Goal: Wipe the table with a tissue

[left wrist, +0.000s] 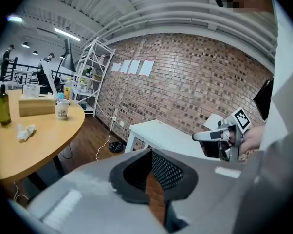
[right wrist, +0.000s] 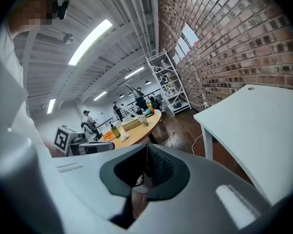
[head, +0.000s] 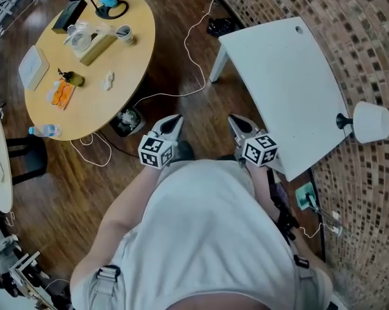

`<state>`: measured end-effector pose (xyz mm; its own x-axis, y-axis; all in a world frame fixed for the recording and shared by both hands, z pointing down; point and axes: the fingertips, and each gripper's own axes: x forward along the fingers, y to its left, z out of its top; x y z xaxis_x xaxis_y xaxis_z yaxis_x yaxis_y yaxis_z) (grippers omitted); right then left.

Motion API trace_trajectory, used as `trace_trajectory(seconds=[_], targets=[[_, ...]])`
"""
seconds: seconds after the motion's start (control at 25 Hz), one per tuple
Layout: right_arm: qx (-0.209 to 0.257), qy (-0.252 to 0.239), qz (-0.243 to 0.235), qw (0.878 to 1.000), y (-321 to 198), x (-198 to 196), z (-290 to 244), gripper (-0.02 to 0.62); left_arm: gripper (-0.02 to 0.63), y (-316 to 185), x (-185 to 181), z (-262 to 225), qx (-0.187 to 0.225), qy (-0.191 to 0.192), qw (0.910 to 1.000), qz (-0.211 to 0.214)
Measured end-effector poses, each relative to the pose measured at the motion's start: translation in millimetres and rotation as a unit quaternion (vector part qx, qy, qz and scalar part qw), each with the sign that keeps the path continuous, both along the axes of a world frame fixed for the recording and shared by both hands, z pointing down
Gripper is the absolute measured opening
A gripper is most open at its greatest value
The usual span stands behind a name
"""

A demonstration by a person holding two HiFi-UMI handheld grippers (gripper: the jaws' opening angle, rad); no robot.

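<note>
While held low between two tables, the left gripper and right gripper both have jaws closed on nothing; a crumpled tissue lies on the round table, well apart from them; the torso hides both hands; other tabletop items too small to identify

Crumpled tissue on round wooden table; white table stands well apart.
The tissue is a small white wad, probably crumpled paper, though it's too small in the head view to be sure. It lies loose on the round table, near its right edge in the head view and apart from the other items there. The round table has a light yellow-wood top. The white table is rectangular with a matte top and white legs, and stands beside the brick wall.
</note>
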<state>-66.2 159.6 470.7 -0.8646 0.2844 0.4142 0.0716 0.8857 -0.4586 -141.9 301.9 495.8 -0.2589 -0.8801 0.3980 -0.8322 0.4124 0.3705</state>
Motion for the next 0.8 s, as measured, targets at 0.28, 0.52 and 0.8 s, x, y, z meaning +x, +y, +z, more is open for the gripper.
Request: trace_trajectory(seconds=[0.28, 0.52, 0.8], targets=[[0.005, 0.016, -0.033, 0.999, 16.1, -42.3, 1.3, 0.012, 0.005, 48.7, -49.4, 22.0, -0.018, 0.026, 0.9978, -0.059], [-0.003, 0.018, -0.074, 0.997, 8.7, -82.5, 7.0, 0.012, 0.005, 36.9, -77.8, 33.3, -0.033, 0.041, 0.9947, -0.089], [-0.014, 0.001, -0.136, 0.991, -11.7, -153.4, 12.3, 0.012, 0.005, 10.5, -131.5, 30.0, -0.057, 0.04, 0.9918, -0.107]])
